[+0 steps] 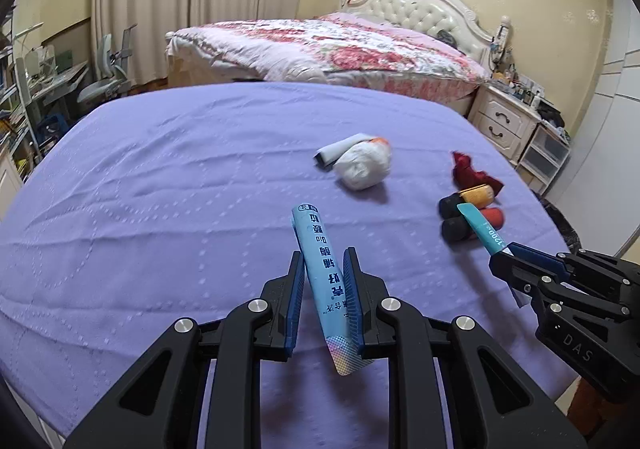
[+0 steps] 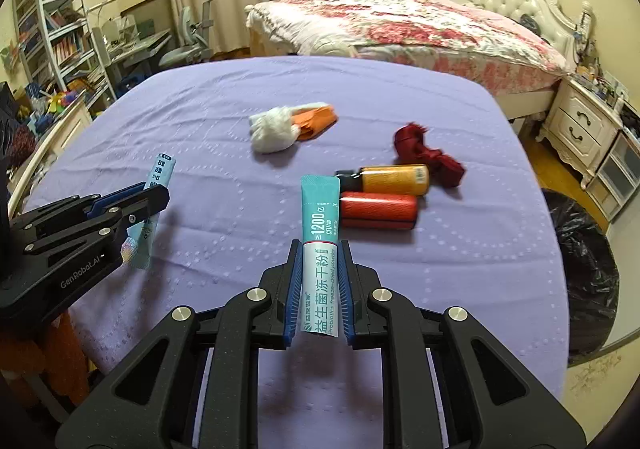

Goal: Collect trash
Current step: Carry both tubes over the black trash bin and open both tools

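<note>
My left gripper [image 1: 323, 254] is shut on a light blue sachet [image 1: 320, 269], held a little above the purple sheet [image 1: 180, 177]. In the right wrist view that gripper [image 2: 154, 195] and its sachet [image 2: 158, 177] show at the left. My right gripper [image 2: 320, 247] is shut on a teal and white sachet [image 2: 320, 233]; the left wrist view shows it [image 1: 480, 227] at the right, in my right gripper [image 1: 500, 255]. On the sheet lie a white crumpled wad [image 2: 274, 129] beside an orange wrapper [image 2: 316, 119], a red crumpled wrapper [image 2: 424, 151], an orange bottle [image 2: 394, 179] and a red bottle [image 2: 378, 211].
A black bin bag [image 2: 580, 269] stands at the right of the purple surface. Beyond are a bed with a floral quilt [image 2: 400, 29], a white nightstand [image 2: 580, 125], a desk with a chair [image 2: 184, 45] and shelves [image 2: 52, 25] at the left.
</note>
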Demonstrator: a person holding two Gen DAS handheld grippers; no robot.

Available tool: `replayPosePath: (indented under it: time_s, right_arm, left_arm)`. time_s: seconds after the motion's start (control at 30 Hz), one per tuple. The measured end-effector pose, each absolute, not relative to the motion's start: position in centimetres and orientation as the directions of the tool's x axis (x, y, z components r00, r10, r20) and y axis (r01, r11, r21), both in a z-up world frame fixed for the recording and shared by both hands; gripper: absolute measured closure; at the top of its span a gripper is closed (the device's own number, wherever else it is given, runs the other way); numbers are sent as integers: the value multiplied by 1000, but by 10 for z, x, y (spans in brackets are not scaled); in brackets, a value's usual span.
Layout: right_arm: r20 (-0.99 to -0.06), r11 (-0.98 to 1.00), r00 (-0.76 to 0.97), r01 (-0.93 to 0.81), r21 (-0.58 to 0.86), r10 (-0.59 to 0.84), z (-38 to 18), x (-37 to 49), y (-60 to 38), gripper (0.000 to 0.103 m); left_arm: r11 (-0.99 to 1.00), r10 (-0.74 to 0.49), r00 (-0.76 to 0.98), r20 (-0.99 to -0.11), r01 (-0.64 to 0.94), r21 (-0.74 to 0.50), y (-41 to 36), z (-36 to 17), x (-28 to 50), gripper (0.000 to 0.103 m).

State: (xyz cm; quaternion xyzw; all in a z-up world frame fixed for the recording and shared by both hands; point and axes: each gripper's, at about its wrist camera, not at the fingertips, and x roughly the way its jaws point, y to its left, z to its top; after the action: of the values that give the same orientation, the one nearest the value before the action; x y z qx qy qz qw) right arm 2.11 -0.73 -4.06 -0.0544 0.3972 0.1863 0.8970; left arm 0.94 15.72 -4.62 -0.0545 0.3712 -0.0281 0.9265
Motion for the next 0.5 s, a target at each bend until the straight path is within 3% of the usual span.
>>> replayPosePath:
  time_s: [0.5]
  right_arm:
    - [-692, 986, 706, -159, 46, 146, -26, 44, -108, 86]
  left_arm:
    - [966, -252, 726, -640, 228, -123, 49, -23, 41, 82]
